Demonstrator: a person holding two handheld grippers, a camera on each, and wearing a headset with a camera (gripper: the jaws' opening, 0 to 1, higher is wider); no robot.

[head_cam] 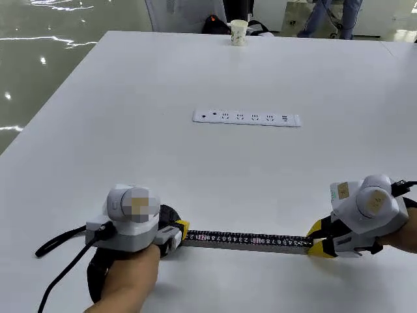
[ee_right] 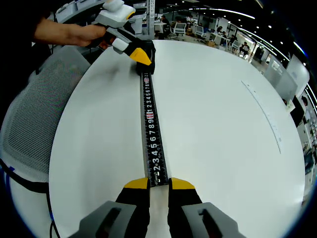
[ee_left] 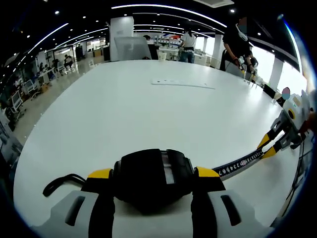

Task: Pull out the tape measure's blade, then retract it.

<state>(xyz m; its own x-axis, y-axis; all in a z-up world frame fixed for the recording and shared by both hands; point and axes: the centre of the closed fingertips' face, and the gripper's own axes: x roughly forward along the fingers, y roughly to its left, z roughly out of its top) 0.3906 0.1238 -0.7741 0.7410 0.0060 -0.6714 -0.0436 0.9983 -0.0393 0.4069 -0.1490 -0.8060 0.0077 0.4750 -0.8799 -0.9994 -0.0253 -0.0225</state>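
The black tape measure case (ee_left: 153, 176) sits clamped between the yellow-tipped jaws of my left gripper (ee_left: 154, 173) at the table's near left; in the head view the case (head_cam: 171, 218) peeks out beside that gripper (head_cam: 177, 233). Its black blade (head_cam: 247, 240) with white numbers lies drawn out flat along the table to the right. My right gripper (head_cam: 317, 238) is shut on the blade's end. In the right gripper view the blade (ee_right: 151, 134) runs from that gripper (ee_right: 158, 184) away to the case (ee_right: 146, 59) held by the left gripper (ee_right: 136, 52).
A white power strip (head_cam: 246, 118) lies mid-table. A paper cup (head_cam: 239, 32) stands at the far edge. A black cable (head_cam: 62, 257) trails off the left gripper. The white table (head_cam: 195, 169) spreads wide around. People stand beyond the far side (ee_left: 237, 42).
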